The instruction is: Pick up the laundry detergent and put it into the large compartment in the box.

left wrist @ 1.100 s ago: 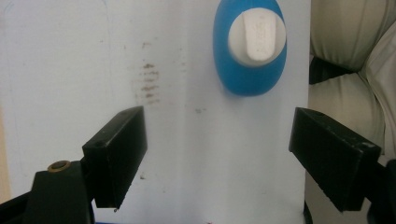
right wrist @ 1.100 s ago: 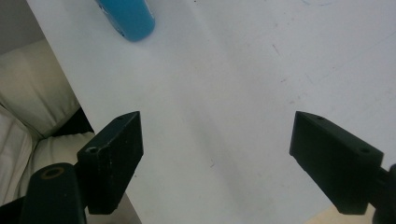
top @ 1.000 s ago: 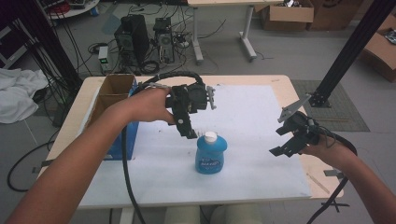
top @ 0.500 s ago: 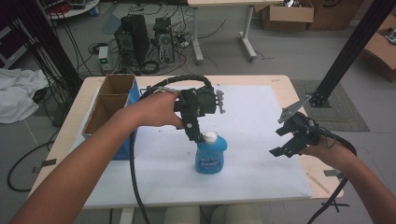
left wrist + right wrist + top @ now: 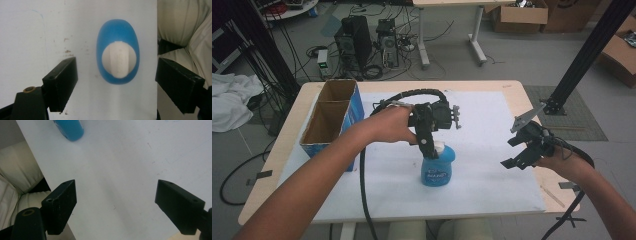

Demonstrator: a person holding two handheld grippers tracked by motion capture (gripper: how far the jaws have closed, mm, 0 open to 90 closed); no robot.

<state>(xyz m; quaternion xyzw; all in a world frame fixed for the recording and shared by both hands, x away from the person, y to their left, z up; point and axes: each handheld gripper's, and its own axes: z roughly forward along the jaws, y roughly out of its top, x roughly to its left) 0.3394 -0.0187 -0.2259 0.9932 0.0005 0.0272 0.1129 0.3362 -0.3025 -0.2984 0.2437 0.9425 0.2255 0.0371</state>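
— Where was the blue bottle (image 5: 436, 168)?
— Upright on the white mat (image 5: 492, 170), directly below the left gripper (image 5: 116, 82), spread wide, which hid its cap from above.
— The right gripper (image 5: 115, 205)?
— Spread, empty; bottle edge cropped.

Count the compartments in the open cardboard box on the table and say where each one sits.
2. The cardboard box at the table's left edge holds a far compartment and a near compartment, split by a divider. Both look empty, though their floors are partly hidden.

The blue bottle (image 5: 69, 129) is cut off by the top edge.
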